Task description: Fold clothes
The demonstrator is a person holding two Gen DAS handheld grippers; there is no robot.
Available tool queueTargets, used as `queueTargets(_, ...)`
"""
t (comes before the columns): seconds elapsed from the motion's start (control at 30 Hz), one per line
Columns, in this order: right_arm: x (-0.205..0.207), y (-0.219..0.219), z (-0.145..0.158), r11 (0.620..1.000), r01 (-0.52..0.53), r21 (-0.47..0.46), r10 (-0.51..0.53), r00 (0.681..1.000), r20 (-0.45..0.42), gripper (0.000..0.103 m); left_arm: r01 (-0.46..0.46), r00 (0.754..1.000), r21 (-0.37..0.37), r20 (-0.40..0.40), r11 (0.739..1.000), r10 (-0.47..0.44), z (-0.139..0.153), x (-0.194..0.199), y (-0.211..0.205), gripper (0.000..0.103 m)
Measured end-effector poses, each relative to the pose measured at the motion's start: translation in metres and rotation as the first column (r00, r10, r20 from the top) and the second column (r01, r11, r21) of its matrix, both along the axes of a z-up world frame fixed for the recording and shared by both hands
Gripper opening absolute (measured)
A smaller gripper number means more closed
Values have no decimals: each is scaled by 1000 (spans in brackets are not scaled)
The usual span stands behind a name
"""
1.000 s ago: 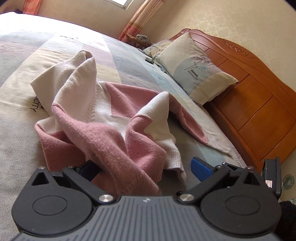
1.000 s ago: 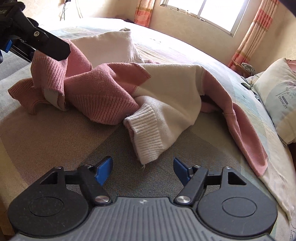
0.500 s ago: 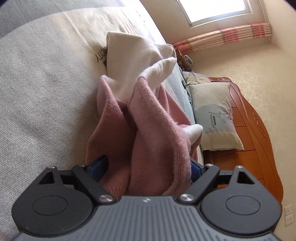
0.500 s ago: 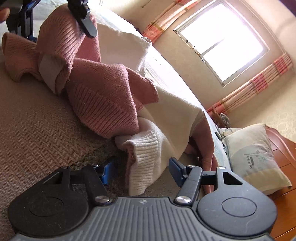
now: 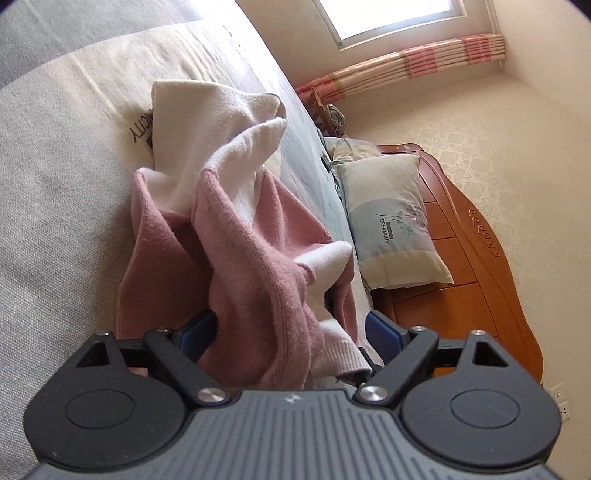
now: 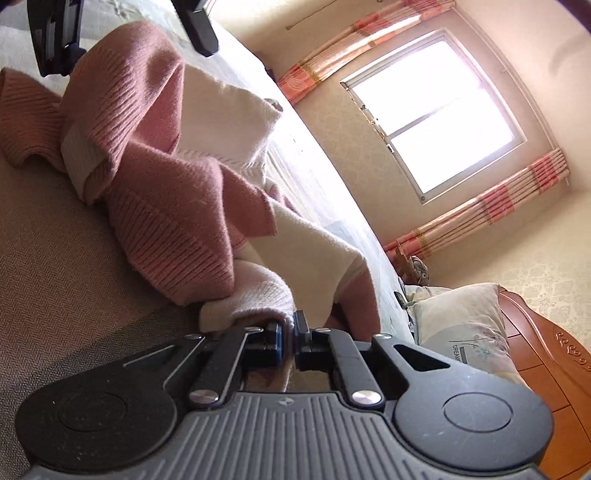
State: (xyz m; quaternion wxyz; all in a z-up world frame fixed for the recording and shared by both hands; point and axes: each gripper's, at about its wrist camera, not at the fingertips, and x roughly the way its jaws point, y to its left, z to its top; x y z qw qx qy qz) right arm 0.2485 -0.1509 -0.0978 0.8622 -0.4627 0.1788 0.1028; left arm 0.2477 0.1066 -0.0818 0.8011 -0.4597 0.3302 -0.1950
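Note:
A pink and cream knitted sweater (image 5: 258, 258) lies crumpled on the bed (image 5: 55, 184). My left gripper (image 5: 290, 330) is open wide around a raised pink fold of it. The left pad touches the knit, and a gap shows beside the right pad (image 5: 382, 332). In the right wrist view the same sweater (image 6: 173, 206) spreads across the bed, with the left gripper (image 6: 125, 33) over its far pink end. My right gripper (image 6: 288, 336) is shut on the sweater's cream ribbed cuff (image 6: 255, 295), which bunches just beyond the pads.
A pale printed pillow (image 5: 391, 221) leans against the wooden headboard (image 5: 461, 295) at the right. A bright window (image 6: 436, 110) with striped pink curtains (image 6: 487, 214) lies beyond the bed. Grey-beige bedspread (image 6: 55, 258) stretches to the left of the sweater.
The right gripper moved onto the cream cuff and shut on it. Both grippers rolled, tilting the views. The left gripper pushed further onto the pink fold, its jaws slightly narrower.

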Motion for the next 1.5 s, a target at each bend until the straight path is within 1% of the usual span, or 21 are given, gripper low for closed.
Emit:
queueTargets(0.07, -4, -15, 24, 998, 24, 56, -24, 1000, 8, 9, 9, 1000, 16, 25, 1000, -9, 11, -4, 3, 87)
queueTargets(0.17, -14, -42, 56, 990, 68, 122, -69, 998, 3, 9, 21, 999, 91, 37, 996, -25, 26, -11, 1, 87)
queueTargets(0.2, -18, -52, 63, 987, 81, 138, -81, 997, -6, 9, 25, 999, 130, 38, 991, -31, 30, -14, 0, 87)
queueTargets(0.27, -28, -67, 73, 982, 107, 155, -104, 994, -30, 9, 35, 998, 222, 35, 974, -44, 38, -20, -6, 87)
queueTargets(0.3, -34, -73, 74, 981, 119, 154, -114, 993, -44, 9, 39, 998, 266, 37, 963, -50, 41, -24, -10, 88)
queueTargets(0.4, -55, -84, 65, 982, 150, 115, -140, 986, -89, 9, 39, 998, 367, 40, 929, -57, 45, -38, -13, 88)
queueTargets(0.47, -64, -92, 56, 981, 171, 95, -158, 978, -135, 9, 32, 998, 415, 39, 909, -53, 47, -48, -16, 88)
queueTargets(0.6, -78, -97, 32, 975, 203, 89, -175, 952, -249, 9, 12, 999, 495, 34, 869, -33, 48, -63, -21, 89)
queueTargets(0.67, -86, -91, 24, 978, 189, 93, -158, 950, -268, 13, 17, 1000, 545, 9, 838, -26, 47, -66, -24, 89)
queueTargets(0.7, -89, -89, 25, 976, 190, 102, -158, 951, -266, 14, 25, 1000, 587, -8, 809, -25, 47, -67, -28, 89)
queueTargets(0.8, -96, -79, 32, 977, 161, 137, -123, 959, -254, 23, 43, 999, 699, -41, 714, -20, 48, -69, -38, 90)
queueTargets(0.87, -100, -69, 39, 979, 116, 168, -72, 967, -245, 37, 50, 999, 745, -40, 666, -30, 49, -71, -43, 91)
queueTargets(0.93, -98, -55, 45, 979, 71, 191, -24, 972, -236, 45, 53, 999, 772, -32, 633, -44, 49, -73, -47, 94)
queueTargets(1.07, -90, -21, 48, 976, -4, 219, 58, 969, -242, 47, 57, 998, 809, -31, 585, -54, 46, -76, -50, 94)
queueTargets(1.13, -87, -3, 46, 973, -40, 227, 97, 964, -247, 47, 65, 998, 812, -38, 580, -58, 43, -76, -48, 94)
queueTargets(1.17, -86, 6, 45, 972, -59, 229, 118, 961, -250, 49, 70, 997, 807, -46, 587, -56, 40, -75, -45, 94)
queueTargets(1.23, -86, 24, 43, 970, -96, 223, 152, 956, -250, 52, 89, 996, 779, -65, 620, -62, 33, -73, -41, 94)
queueTargets(1.37, -86, 48, 35, 969, -133, 208, 186, 947, -260, 53, 132, 991, 712, -95, 690, -91, 18, -71, -37, 94)
queueTargets(1.43, -85, 51, 33, 967, -118, 224, 181, 942, -284, 53, 150, 988, 670, -114, 727, -99, 11, -68, -35, 94)
queueTargets(1.5, -83, 50, 29, 968, -89, 236, 161, 938, -308, 54, 165, 986, 612, -133, 774, -104, 6, -64, -31, 94)
